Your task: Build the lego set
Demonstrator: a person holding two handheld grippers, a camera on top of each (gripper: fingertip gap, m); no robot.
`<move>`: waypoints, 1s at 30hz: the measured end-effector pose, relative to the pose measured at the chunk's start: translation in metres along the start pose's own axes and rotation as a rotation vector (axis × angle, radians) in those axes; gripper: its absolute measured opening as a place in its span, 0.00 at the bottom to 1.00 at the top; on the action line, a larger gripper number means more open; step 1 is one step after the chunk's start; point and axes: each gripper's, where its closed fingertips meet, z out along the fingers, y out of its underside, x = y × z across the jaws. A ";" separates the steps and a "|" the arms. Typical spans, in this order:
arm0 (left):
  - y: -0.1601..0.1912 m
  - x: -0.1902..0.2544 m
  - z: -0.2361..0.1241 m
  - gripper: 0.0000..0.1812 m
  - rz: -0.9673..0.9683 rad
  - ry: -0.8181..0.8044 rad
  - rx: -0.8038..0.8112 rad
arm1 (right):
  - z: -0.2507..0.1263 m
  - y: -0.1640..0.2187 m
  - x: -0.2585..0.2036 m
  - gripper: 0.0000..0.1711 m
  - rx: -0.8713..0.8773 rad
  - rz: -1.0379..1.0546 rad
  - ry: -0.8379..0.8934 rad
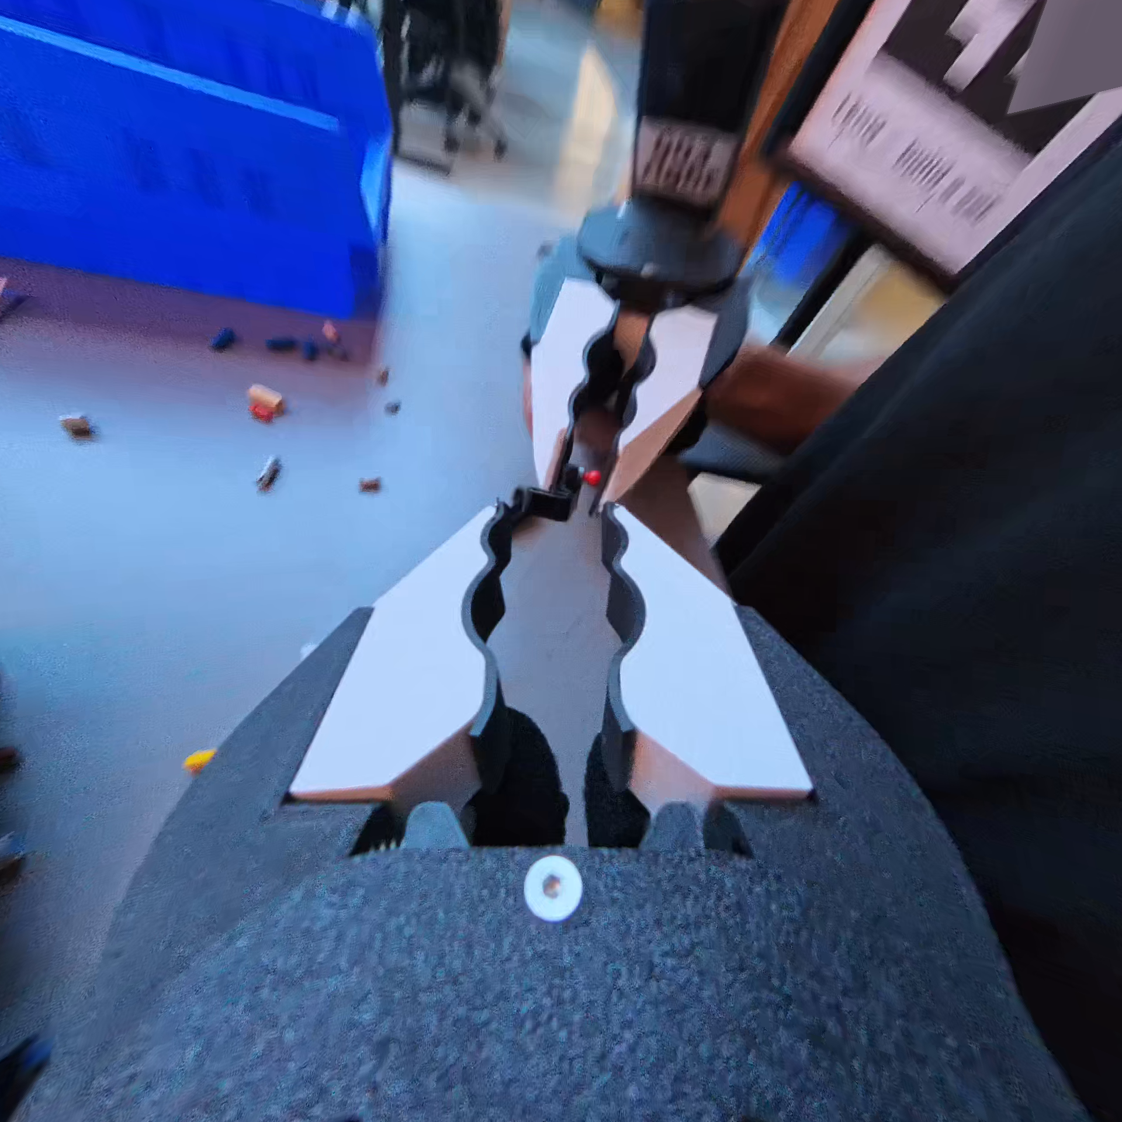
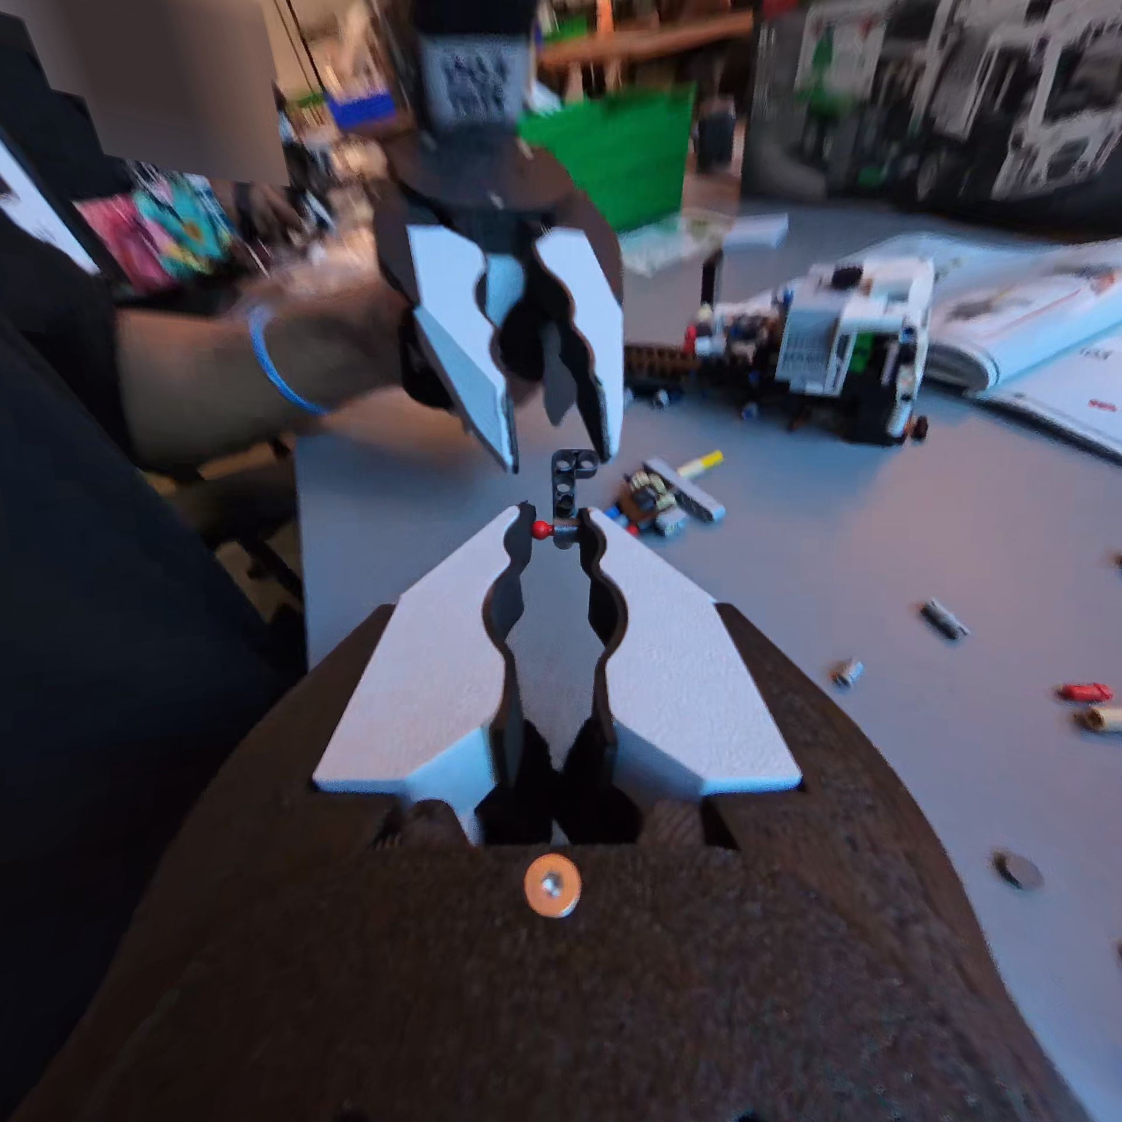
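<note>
My right gripper [image 2: 554,516] is shut on a small lego piece: a grey pin [image 2: 567,534] with a red ball [image 2: 540,529], joined to a black L-shaped beam [image 2: 567,479] that sticks up beyond the fingertips. My left gripper [image 1: 552,510] faces it tip to tip and is open. The beam [image 1: 546,503] lies between its fingertips and touches one finger. The left gripper also shows in the right wrist view [image 2: 558,458], and the right gripper in the left wrist view [image 1: 583,486], above the grey table [image 2: 789,607].
A partly built white truck model [image 2: 850,340] and an open instruction booklet [image 2: 1032,328] lie at the far right. A small sub-assembly [image 2: 662,498] and loose pieces [image 2: 1087,692] are scattered on the table. A blue bin [image 1: 182,170] stands at the far left, with more loose pieces [image 1: 265,404]. The grippers are tip to tip, or close to it. The partly built white truck model [image 2: 850,340] is about equally far from each gripper, around 15 centimetres.
</note>
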 end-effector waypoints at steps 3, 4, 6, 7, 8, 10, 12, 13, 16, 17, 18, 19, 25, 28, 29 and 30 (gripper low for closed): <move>-0.020 0.014 -0.006 0.12 -0.068 0.152 0.142 | -0.002 -0.024 -0.010 0.08 0.165 0.028 -0.028; -0.025 0.017 -0.007 0.12 -0.077 0.183 0.169 | -0.001 -0.027 -0.012 0.08 0.186 0.028 -0.024; -0.031 0.020 -0.011 0.11 -0.099 0.224 0.215 | -0.002 -0.035 -0.014 0.08 0.236 0.013 0.001; -0.035 0.021 -0.013 0.09 -0.115 0.248 0.241 | -0.001 -0.038 -0.017 0.08 0.250 0.009 0.001; -0.038 0.021 -0.015 0.08 -0.130 0.264 0.262 | 0.000 -0.040 -0.018 0.08 0.261 0.009 0.011; -0.038 0.021 -0.016 0.07 -0.141 0.277 0.277 | 0.002 -0.047 -0.019 0.08 0.302 0.015 0.032; -0.040 0.022 -0.019 0.07 -0.139 0.277 0.302 | 0.002 -0.050 -0.018 0.08 0.331 0.039 0.050; -0.040 0.023 -0.020 0.06 -0.135 0.276 0.304 | 0.004 -0.050 -0.021 0.08 0.333 0.045 0.040; -0.037 0.023 -0.022 0.03 -0.105 0.245 0.295 | 0.006 -0.048 -0.021 0.08 0.317 0.055 0.060; -0.037 0.024 -0.023 0.03 -0.096 0.240 0.297 | 0.008 -0.048 -0.022 0.08 0.305 0.067 0.047; -0.036 0.025 -0.023 0.03 -0.087 0.238 0.292 | 0.009 -0.047 -0.024 0.09 0.296 0.075 0.029; -0.034 0.025 -0.023 0.03 -0.075 0.231 0.277 | 0.009 -0.046 -0.024 0.13 0.281 0.077 0.020; -0.022 0.018 -0.020 0.03 0.092 0.047 0.141 | 0.002 -0.050 -0.019 0.21 0.203 0.079 -0.018; -0.015 0.021 -0.015 0.03 0.169 0.000 0.069 | 0.008 -0.048 -0.022 0.19 0.170 0.051 -0.054; -0.014 0.023 -0.014 0.03 0.183 -0.002 0.060 | 0.010 -0.048 -0.024 0.18 0.164 0.056 -0.082; -0.015 0.025 -0.013 0.03 0.191 0.000 0.059 | 0.012 -0.046 -0.028 0.17 0.157 0.065 -0.115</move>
